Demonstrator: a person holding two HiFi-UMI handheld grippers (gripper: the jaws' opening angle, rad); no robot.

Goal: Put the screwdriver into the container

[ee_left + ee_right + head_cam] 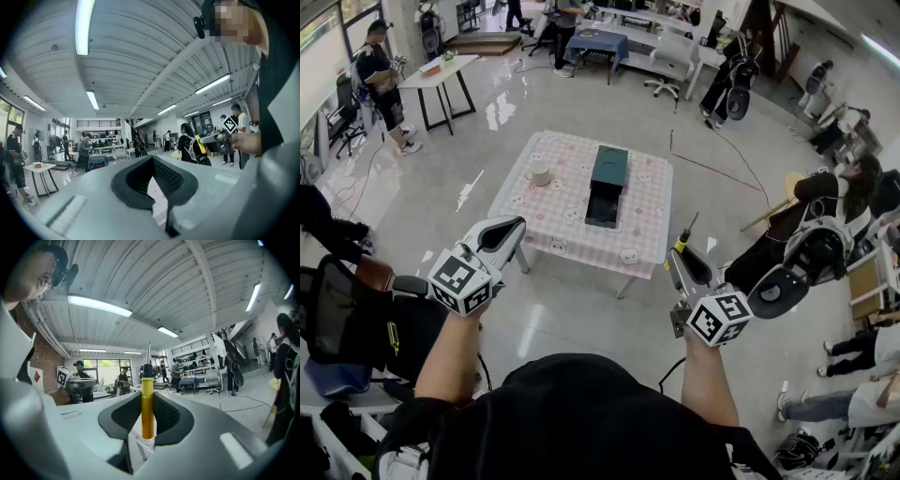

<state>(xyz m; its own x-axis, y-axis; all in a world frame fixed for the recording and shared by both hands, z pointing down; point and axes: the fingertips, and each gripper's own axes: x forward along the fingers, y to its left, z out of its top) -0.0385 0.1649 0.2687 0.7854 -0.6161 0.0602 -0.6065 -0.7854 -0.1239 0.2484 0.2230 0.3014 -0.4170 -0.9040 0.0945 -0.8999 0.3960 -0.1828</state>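
A screwdriver with a yellow handle, black collar and thin metal shaft (687,234) is clamped by its handle in the right tongs (678,258), with the shaft standing out beyond the tips; in the right gripper view the jaws are seen pressed against both sides of the handle (147,404). The left tongs (514,225) are drawn together at the tips, and nothing is seen between them in the left gripper view (152,161). Both are held up in front of the person, well apart from the tabletop covered in a pink checked cloth (647,216). On it stands the dark green box-shaped container (608,169), with what looks like an open compartment at its near end, and a pale mug (540,173) is set off to its left. The screwdriver is judged to be not yet delivered, since the whole approach remains. Slippage is the main risk: the smooth round handle is gripped on a short stretch only, so it could pivot or slide out when tipped downward. The shaft could also catch on the compartment's rim if misaligned, and the light box could be shoved across the cloth.
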